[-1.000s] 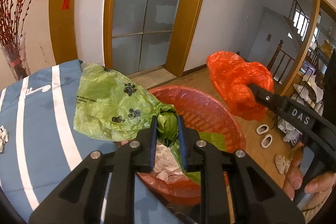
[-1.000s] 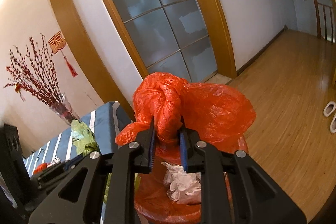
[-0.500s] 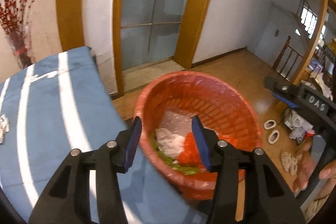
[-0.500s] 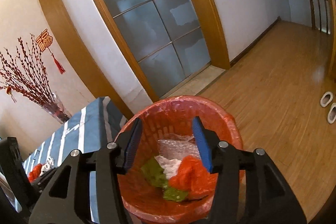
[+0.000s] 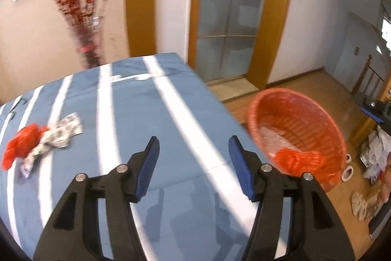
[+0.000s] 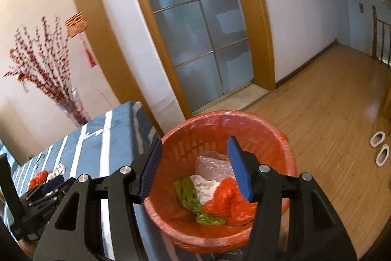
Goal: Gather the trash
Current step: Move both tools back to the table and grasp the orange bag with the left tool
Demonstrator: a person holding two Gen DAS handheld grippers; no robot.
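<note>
L gripper (image 5: 194, 164) hangs over the blue-and-white striped worktop (image 5: 127, 99), jaws wide apart w/ nothing between them, only bare cloth under the gap. Far left on that worktop lie two bits of trash, touching: a crumpled orange plastic bag (image 5: 20, 144) and, just right of it, a crumpled patterned paper wrapper (image 5: 55, 136). Both are well apart from the L gripper.

Right of the worktop edge sits the orange plastic basket (image 5: 325, 129), lined w/ a thin orange bag. In the left wrist view it shows clear crinkled plastic at the bottom and a knotted orange bag (image 5: 297, 159) against the near wall.

R gripper (image 6: 195, 165) hovers directly above the basket (image 6: 276, 138), jaws also wide apart and holding nothing. Through the gap the contents show: a green plastic bag (image 6: 193, 202) on the left, white paper (image 6: 202, 184) and clear wrap in the middle, the orange bag (image 6: 227, 202) on the right, all lying inside the basket.

In the right wrist view the L gripper body shows at near left, over the worktop (image 6: 97, 146), w/ the orange bag on the cloth (image 6: 39, 176) beyond it.

Bkgd: vase of red-berry branches (image 5: 85, 23) at the far edge of the worktop, frosted glass door (image 6: 195, 28) in a wood frame, wood floor (image 6: 330, 102), pair of white slippers (image 6: 380, 147) at right.
</note>
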